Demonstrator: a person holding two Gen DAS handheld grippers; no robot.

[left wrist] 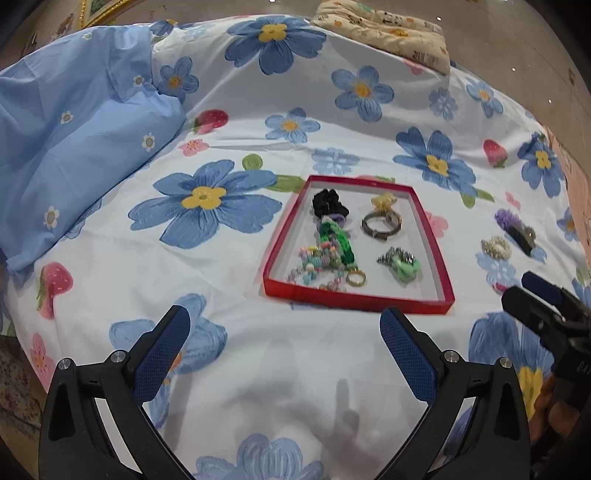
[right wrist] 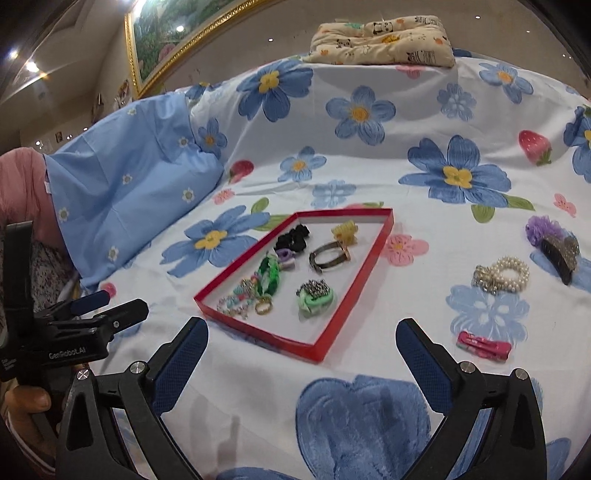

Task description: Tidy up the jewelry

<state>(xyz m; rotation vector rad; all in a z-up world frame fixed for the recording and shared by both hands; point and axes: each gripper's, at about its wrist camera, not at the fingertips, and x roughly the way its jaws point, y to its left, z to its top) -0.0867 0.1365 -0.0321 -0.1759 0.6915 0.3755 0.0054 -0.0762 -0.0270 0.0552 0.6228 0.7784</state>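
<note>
A red-rimmed shallow box (left wrist: 284, 236) (right wrist: 354, 291) lies on the flowered bedsheet. It holds a black scrunchie (left wrist: 328, 205) (right wrist: 293, 238), a yellow clip (right wrist: 344, 232), a metal bangle (left wrist: 382, 223) (right wrist: 328, 256), a green braided band (left wrist: 334, 240) (right wrist: 271, 275), a green scrunchie (left wrist: 402, 264) (right wrist: 316, 295), a gold ring (left wrist: 356, 277) (right wrist: 263, 305) and beaded pieces. Right of the box lie a pearl bracelet (left wrist: 496, 246) (right wrist: 504, 275), a purple flower clip (left wrist: 511, 221) (right wrist: 550, 238) and a pink hair clip (right wrist: 484, 346). My left gripper (left wrist: 284, 341) and right gripper (right wrist: 301, 350) stand open and empty, near the box's front edge.
A light blue pillow (left wrist: 74, 140) (right wrist: 125, 195) rests at the left. A cream patterned cushion (left wrist: 384, 29) (right wrist: 384, 40) sits at the bed's far end. A gold-framed picture (right wrist: 177, 44) hangs on the wall behind.
</note>
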